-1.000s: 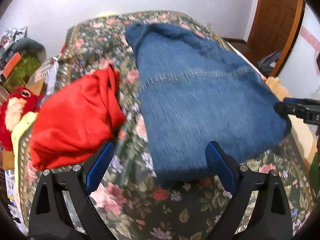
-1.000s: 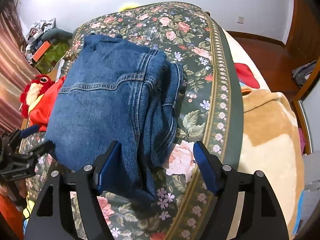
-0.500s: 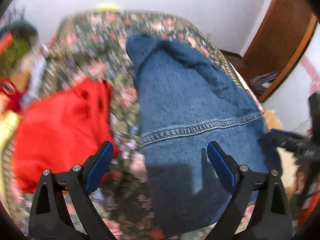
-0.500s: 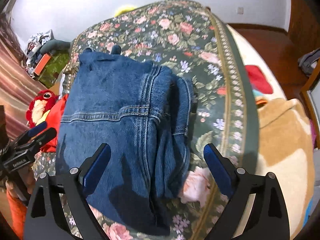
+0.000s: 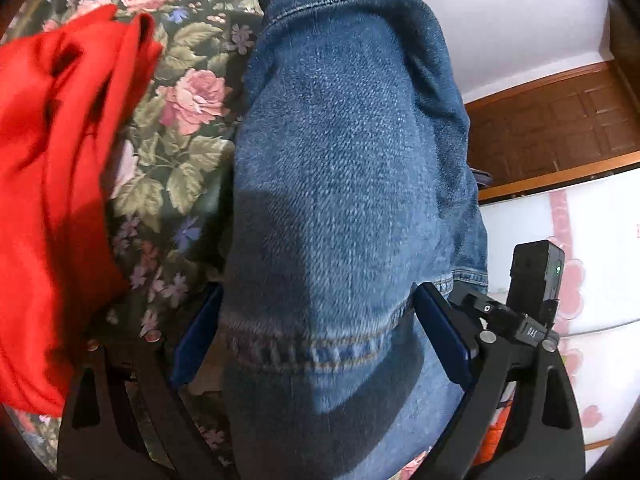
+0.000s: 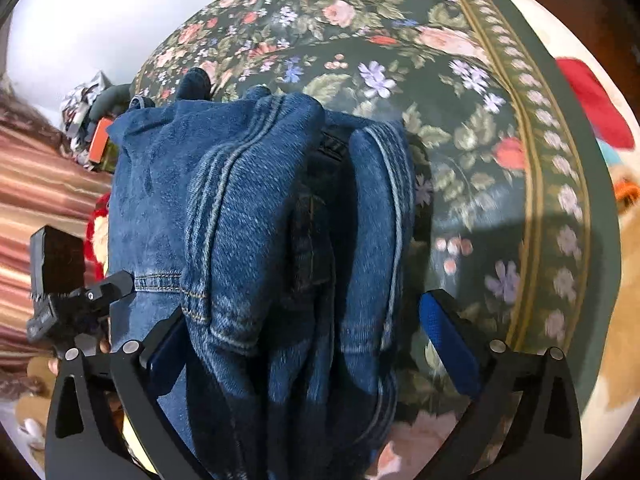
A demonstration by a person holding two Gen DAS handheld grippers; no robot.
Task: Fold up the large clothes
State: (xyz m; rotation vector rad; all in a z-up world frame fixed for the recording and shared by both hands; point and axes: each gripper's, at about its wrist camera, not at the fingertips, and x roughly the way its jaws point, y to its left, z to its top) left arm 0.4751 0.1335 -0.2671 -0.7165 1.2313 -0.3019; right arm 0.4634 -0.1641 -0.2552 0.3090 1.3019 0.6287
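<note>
A folded blue denim garment (image 5: 344, 184) lies on the floral bedspread (image 5: 184, 128). My left gripper (image 5: 320, 340) is open, low over the near end of the denim, with the fabric running between its blue pads (image 5: 440, 332). My right gripper (image 6: 308, 336) is open too, its fingers either side of the bunched denim (image 6: 248, 216) at the garment's other side. Each gripper shows in the other's view, the right one (image 5: 532, 308) and the left one (image 6: 68, 300).
A crumpled red garment (image 5: 52, 184) lies on the bed left of the denim. A tan blanket (image 6: 624, 300) and a red item (image 6: 592, 104) sit past the bed's right edge. Clutter (image 6: 92, 120) sits by the wall; a wooden door (image 5: 560, 128) stands beyond.
Both grippers have moved forward and down onto the denim, which now fills the space between their fingers. Both stay open.
</note>
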